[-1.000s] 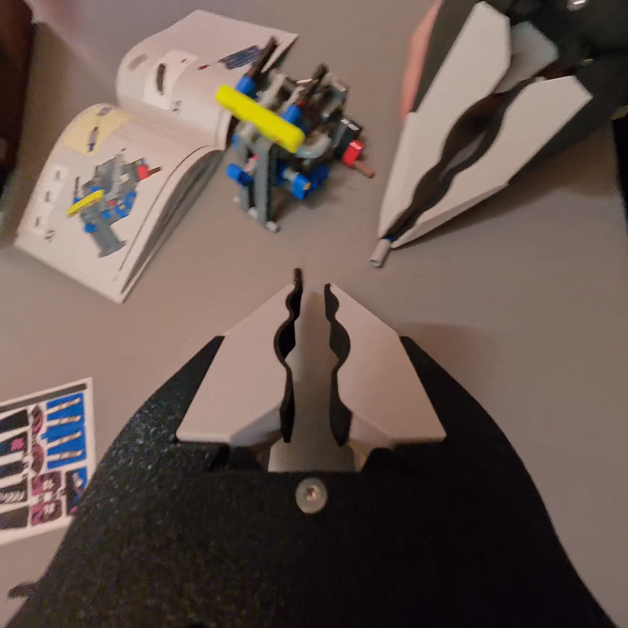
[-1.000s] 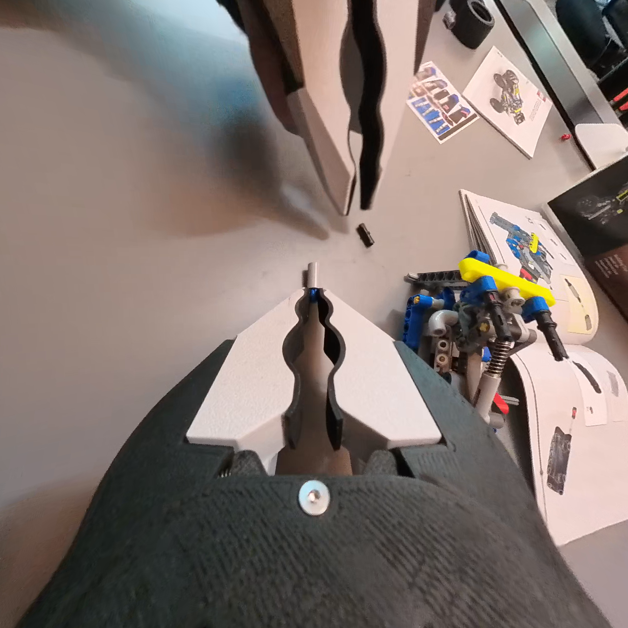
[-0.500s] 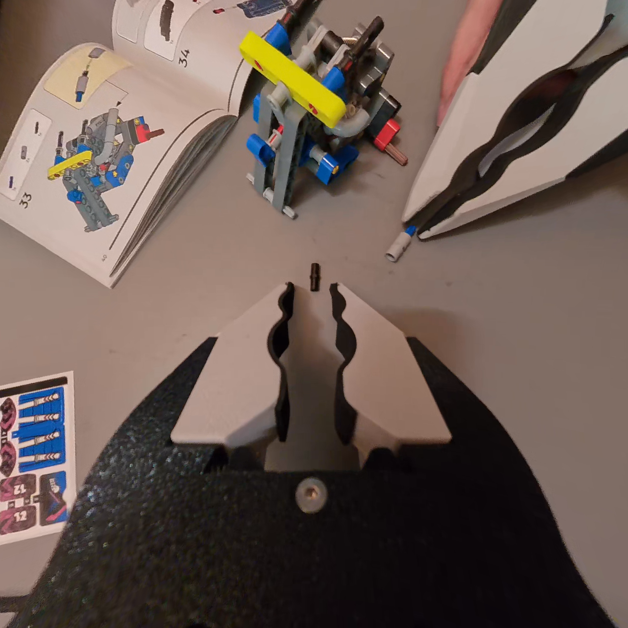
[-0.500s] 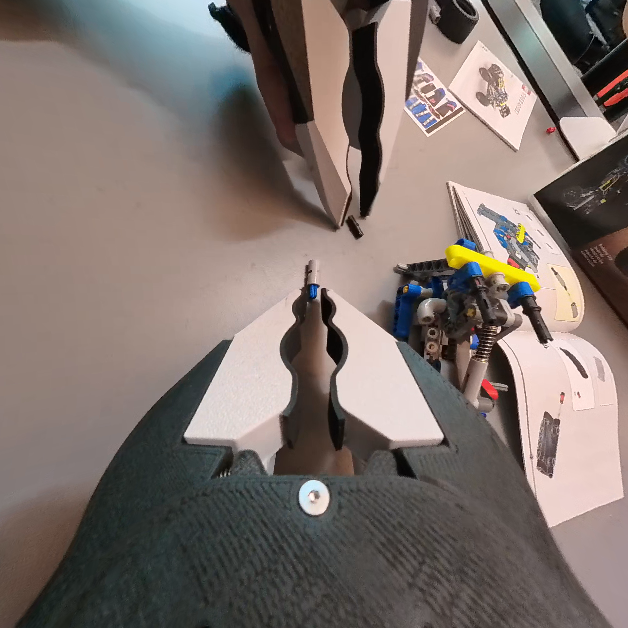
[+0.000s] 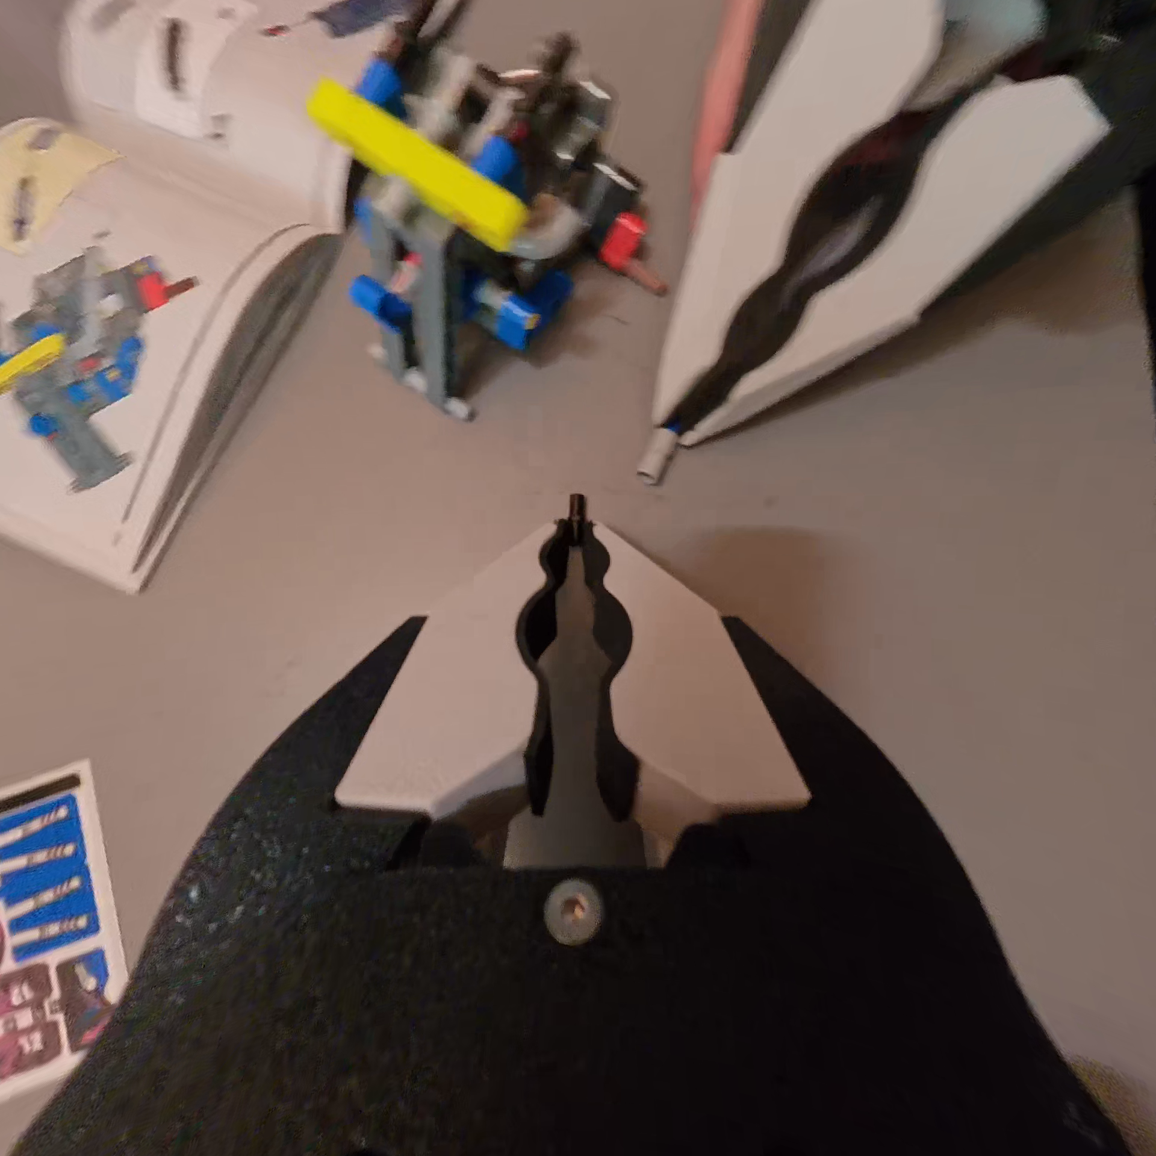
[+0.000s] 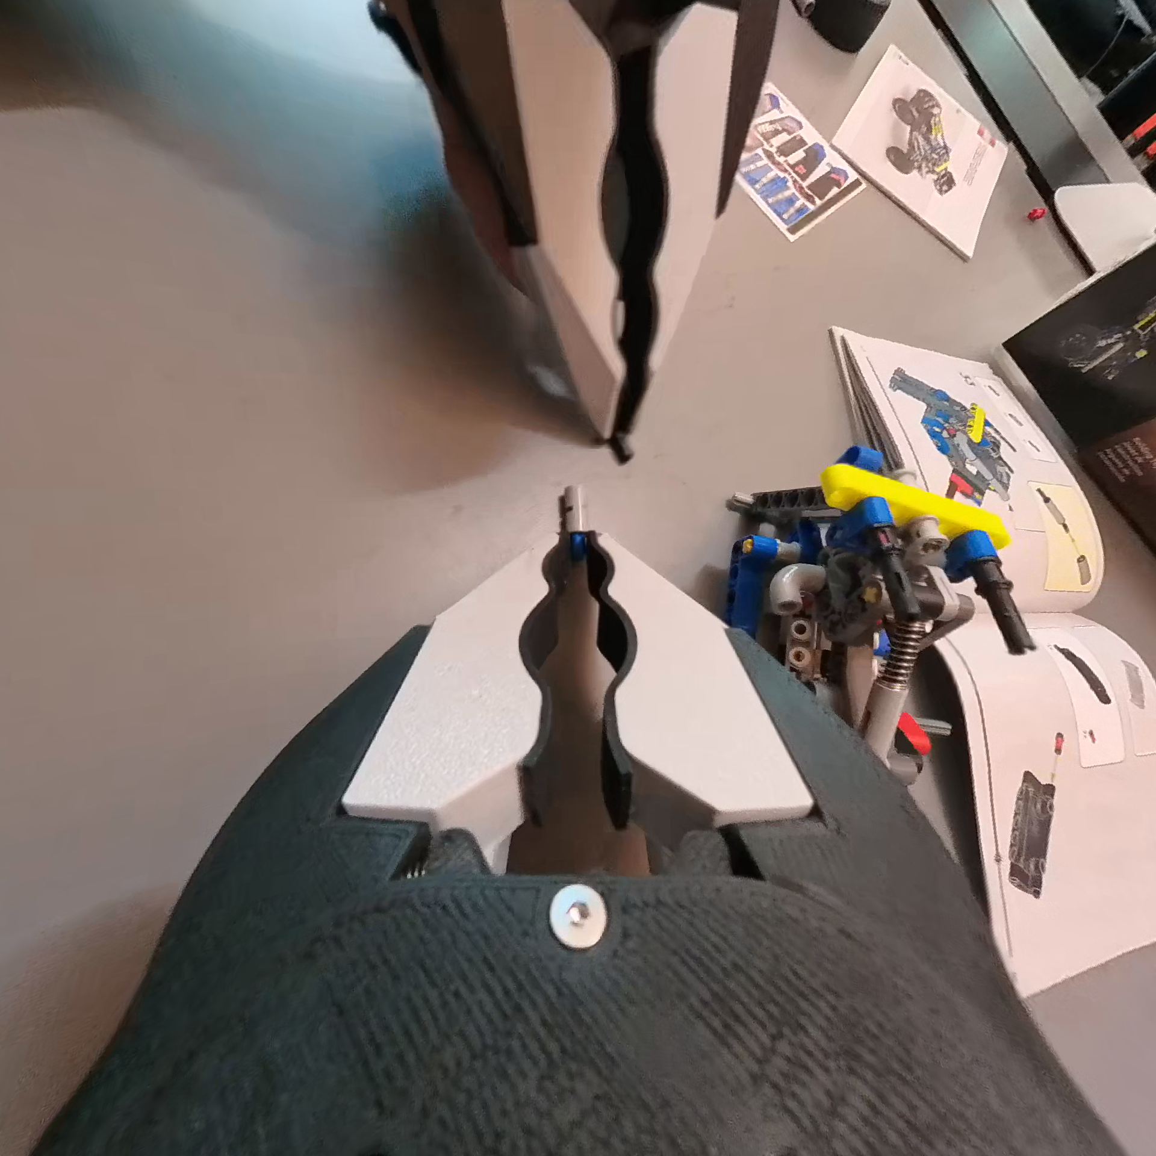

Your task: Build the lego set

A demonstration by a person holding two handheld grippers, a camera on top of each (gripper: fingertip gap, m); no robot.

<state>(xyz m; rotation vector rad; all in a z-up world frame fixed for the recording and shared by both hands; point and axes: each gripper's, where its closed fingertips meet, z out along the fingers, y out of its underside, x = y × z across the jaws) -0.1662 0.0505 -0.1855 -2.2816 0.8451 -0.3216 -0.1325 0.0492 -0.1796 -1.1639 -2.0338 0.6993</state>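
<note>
My left gripper [image 5: 576,527] is shut on a small black pin [image 5: 577,505] that sticks out past the fingertips, just above the grey table [image 5: 876,563]. The right wrist view shows it too, the left gripper [image 6: 619,435] coming down from above with the black pin [image 6: 621,449] at its tip. My right gripper [image 6: 578,539] is shut on a blue pin with a light grey sleeve [image 6: 575,510] on its front end. In the left wrist view the right gripper [image 5: 675,431] points in from the upper right with the grey sleeve [image 5: 655,460] near my black pin.
A half-built brick model [image 5: 450,250] with a yellow beam [image 6: 907,513] stands beside an open instruction booklet [image 5: 156,313]. A sticker sheet [image 5: 44,888] lies at the lower left. A second booklet [image 6: 919,144] and a dark box [image 6: 1088,356] lie farther off. My hands' fingertips stand some 4 cm from each other.
Half a second ago the left jaws stood open around the black pin lying on the table; now they have shut on it. The right gripper kept its blue and grey piece and moved closer.
</note>
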